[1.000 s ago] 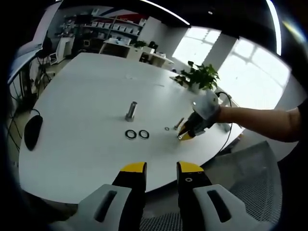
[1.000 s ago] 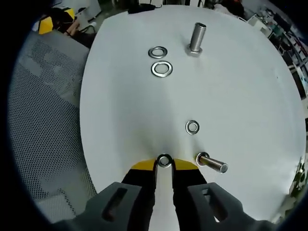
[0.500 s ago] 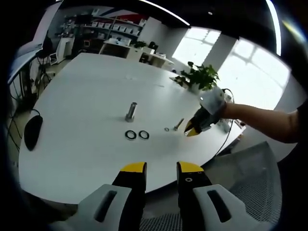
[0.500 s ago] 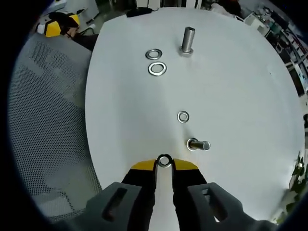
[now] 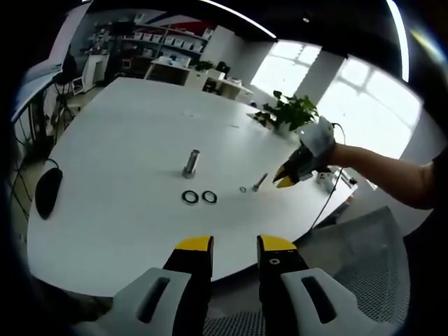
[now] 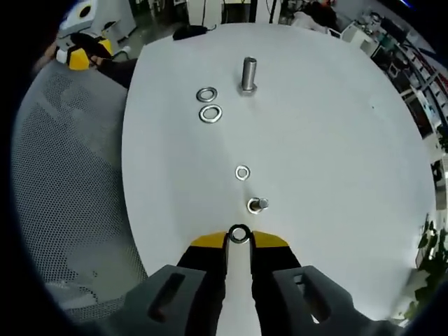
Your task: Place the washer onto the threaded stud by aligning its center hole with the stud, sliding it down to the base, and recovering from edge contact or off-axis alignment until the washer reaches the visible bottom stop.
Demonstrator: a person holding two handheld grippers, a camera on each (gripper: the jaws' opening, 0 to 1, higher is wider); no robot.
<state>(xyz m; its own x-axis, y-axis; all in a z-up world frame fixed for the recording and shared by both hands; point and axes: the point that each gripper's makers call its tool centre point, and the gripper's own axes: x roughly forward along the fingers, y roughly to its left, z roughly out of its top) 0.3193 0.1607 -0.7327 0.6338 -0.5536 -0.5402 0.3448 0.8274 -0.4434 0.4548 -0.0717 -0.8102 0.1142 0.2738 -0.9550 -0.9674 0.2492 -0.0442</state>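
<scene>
White tabletop (image 6: 336,140) spreads out under your right gripper (image 6: 239,241), whose yellow-tipped jaws pinch a small steel washer (image 6: 239,234) between their ends, held up off the surface. Just ahead of those tips in the right gripper view a short threaded stud (image 6: 257,204) points nearly at the camera, and a little farther on a loose small washer (image 6: 242,172) lies flat on the table. Well beyond them, two larger washers (image 6: 208,103) lie side by side, close together, just beside a taller upright bolt (image 6: 248,75) standing on its head.

Your left gripper (image 5: 234,246) hangs back off the table's near edge, its jaws spread with a plain gap between them and holding nothing. In the left gripper view you see your right gripper (image 5: 286,180) raised above the table's right side, with your forearm (image 5: 385,175) reaching in from the right. Below it lie the short stud (image 5: 260,182) and the small washer (image 5: 242,189), then the pair of larger washers (image 5: 199,197) and the upright bolt (image 5: 190,162). A dark computer mouse (image 5: 47,192) rests near the table's left edge, and a potted plant (image 5: 290,110) stands at the far side.
</scene>
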